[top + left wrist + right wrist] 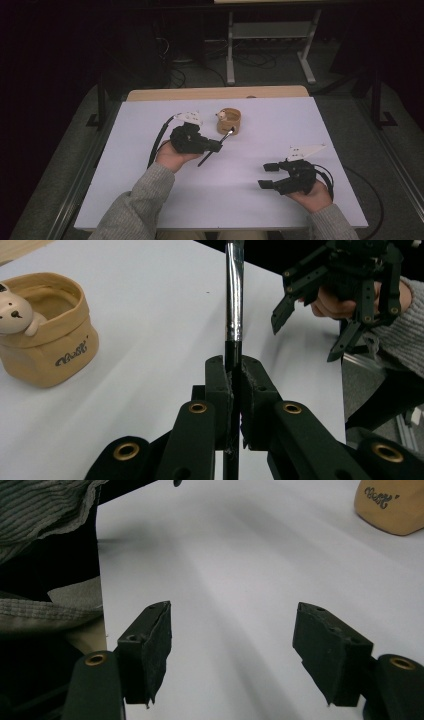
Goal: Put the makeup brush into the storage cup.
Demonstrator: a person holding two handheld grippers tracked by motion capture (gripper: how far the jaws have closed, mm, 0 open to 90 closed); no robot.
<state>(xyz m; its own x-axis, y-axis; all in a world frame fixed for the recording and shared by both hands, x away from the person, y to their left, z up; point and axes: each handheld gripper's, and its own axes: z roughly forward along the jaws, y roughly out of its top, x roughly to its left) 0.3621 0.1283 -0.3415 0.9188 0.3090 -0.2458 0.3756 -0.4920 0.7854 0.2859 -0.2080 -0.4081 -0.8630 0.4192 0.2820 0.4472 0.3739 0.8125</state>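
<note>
The left gripper [234, 390] pinches a slim black-handled brush with a shiny metal ferrule [233, 305], its 2 jaws pressed tight on the handle; to seat it well, I judge the tip should tilt over the rim of the tan fabric pouch with a small bear figure [228, 120] and slide in before the grip loosens. The brush hangs above the white table [280, 130], just beside the pouch; the right gripper [270, 175] rests well apart, jaws spread and empty.
</note>
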